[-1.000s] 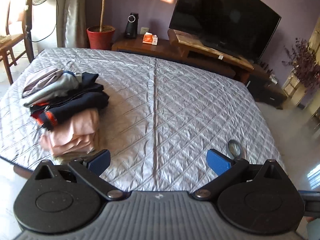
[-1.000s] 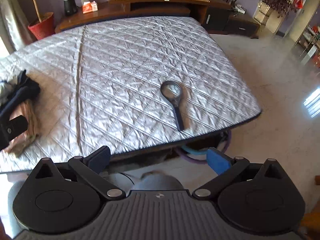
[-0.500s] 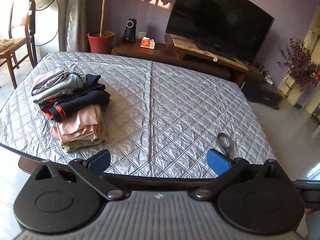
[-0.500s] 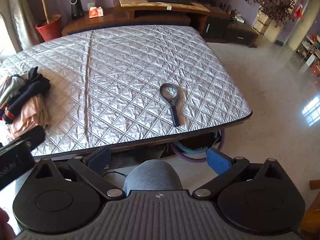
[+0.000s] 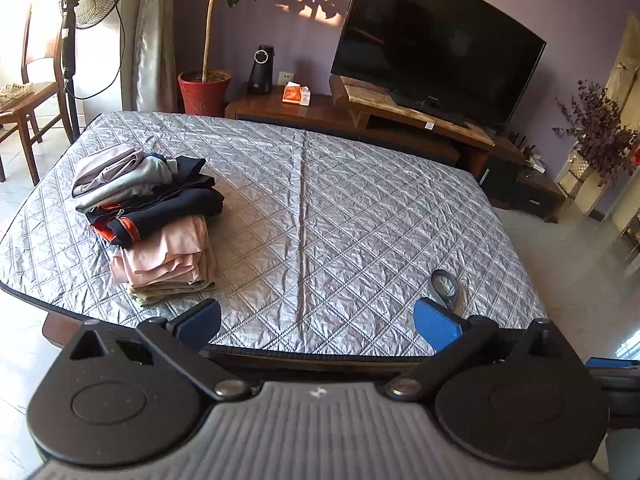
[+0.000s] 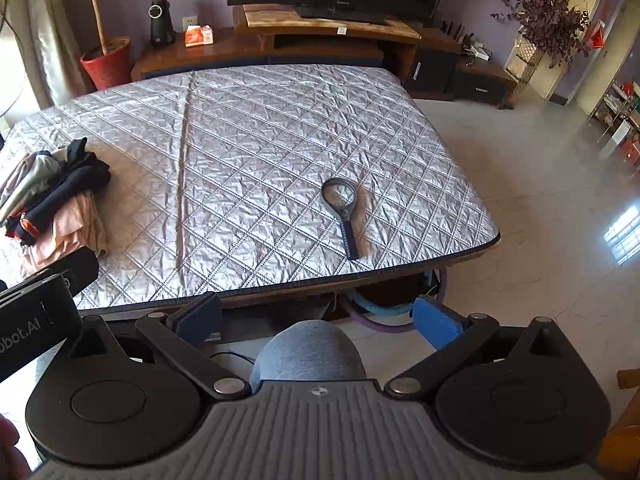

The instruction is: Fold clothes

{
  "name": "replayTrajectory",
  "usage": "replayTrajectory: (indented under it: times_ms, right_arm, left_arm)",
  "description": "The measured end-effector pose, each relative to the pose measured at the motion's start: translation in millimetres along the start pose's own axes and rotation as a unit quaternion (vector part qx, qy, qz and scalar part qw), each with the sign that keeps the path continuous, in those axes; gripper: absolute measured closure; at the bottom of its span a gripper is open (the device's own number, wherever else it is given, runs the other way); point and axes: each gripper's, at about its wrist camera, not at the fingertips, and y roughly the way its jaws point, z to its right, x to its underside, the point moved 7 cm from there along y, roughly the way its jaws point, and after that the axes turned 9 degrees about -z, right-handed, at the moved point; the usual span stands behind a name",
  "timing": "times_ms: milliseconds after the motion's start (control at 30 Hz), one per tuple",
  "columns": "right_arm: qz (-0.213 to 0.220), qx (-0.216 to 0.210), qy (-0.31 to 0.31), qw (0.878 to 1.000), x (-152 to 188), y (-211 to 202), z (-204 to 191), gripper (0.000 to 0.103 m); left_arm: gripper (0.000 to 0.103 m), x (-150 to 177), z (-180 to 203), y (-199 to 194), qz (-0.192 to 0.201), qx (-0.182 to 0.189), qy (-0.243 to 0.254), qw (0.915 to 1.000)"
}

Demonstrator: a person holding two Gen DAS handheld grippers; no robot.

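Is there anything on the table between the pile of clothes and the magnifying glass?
No. Between the pile of clothes and the magnifying glass lies only bare quilted cover with a straight seam down it. The right wrist view shows this best.

The worktop [image 5: 360, 216] wears a silver-grey cover quilted in a diamond pattern. On it, the pile of clothes [image 5: 148, 216] runs from pale grey and mauve at the top, through navy with orange trim, to pink and beige at the bottom. The magnifying glass [image 6: 344, 212] has a black frame and handle. Beyond the worktop stand a red plant pot [image 5: 204, 92], a black television [image 5: 436, 44] and a purple wall [image 5: 304, 20]. Each hand-held gripper is black with blue pads [image 5: 434, 324].
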Motion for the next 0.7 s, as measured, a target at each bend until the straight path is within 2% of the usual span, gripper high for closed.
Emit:
replayTrajectory:
  times_ms: [700]
  right_arm:
    - [0.005,0.001,-0.012,1.000,2.4,-2.8,-6.0,0.000]
  left_arm:
    - [0.001,1.1,-1.8,-1.3,-0.007,-0.009,-0.008,0.9999]
